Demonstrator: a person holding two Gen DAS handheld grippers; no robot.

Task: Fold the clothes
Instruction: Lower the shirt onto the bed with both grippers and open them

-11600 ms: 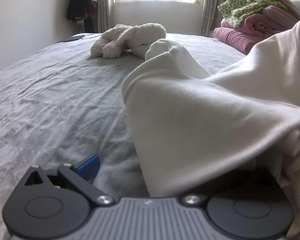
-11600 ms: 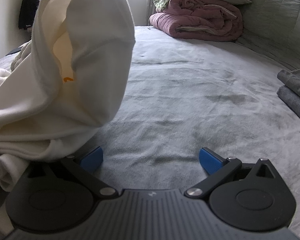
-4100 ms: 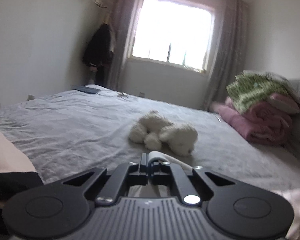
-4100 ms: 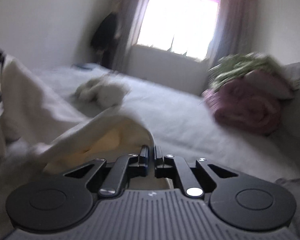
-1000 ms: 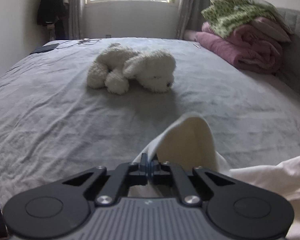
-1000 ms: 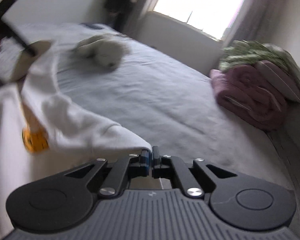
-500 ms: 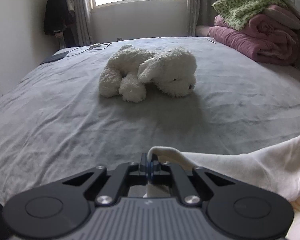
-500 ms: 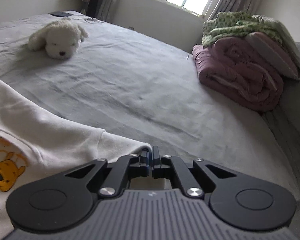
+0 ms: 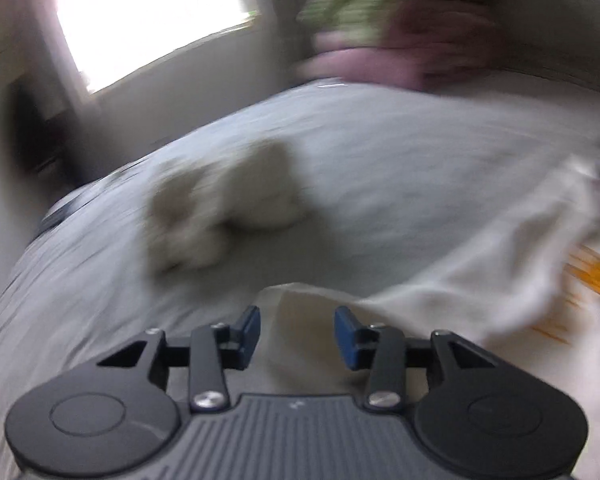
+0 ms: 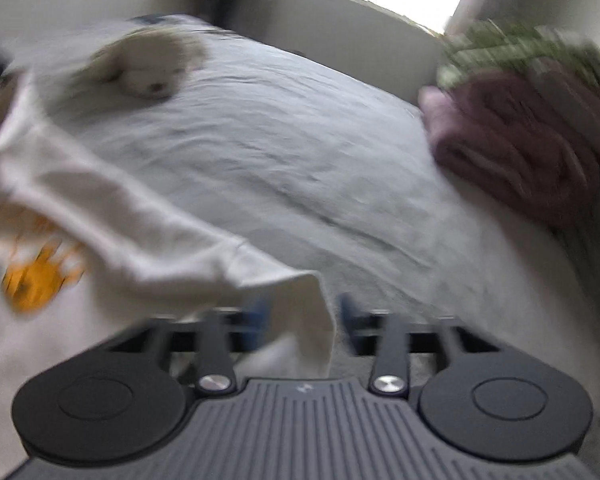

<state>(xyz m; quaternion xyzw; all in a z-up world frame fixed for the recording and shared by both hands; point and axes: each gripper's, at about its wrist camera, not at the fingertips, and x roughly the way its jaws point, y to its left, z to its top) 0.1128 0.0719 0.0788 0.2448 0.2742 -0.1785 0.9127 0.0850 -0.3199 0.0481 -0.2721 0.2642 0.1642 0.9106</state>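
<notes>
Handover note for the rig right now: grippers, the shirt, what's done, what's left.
Left gripper: jaws opening, shirt edge between the pads, not clamped.
Right gripper: jaws opening, a shirt corner hangs loose between them.
Cream shirt with orange print lies spread on the grey bed, print up. Plush dog and stacked blankets sit beyond it.
Done: shirt laid out.
Left: every fold; views are blurred, so check flatness first.

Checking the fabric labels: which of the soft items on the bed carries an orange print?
The cream garment, spread at the near edge between both claws. Its orange cartoon print sets it apart from the plain white plush toy and the pink quilt.
</notes>
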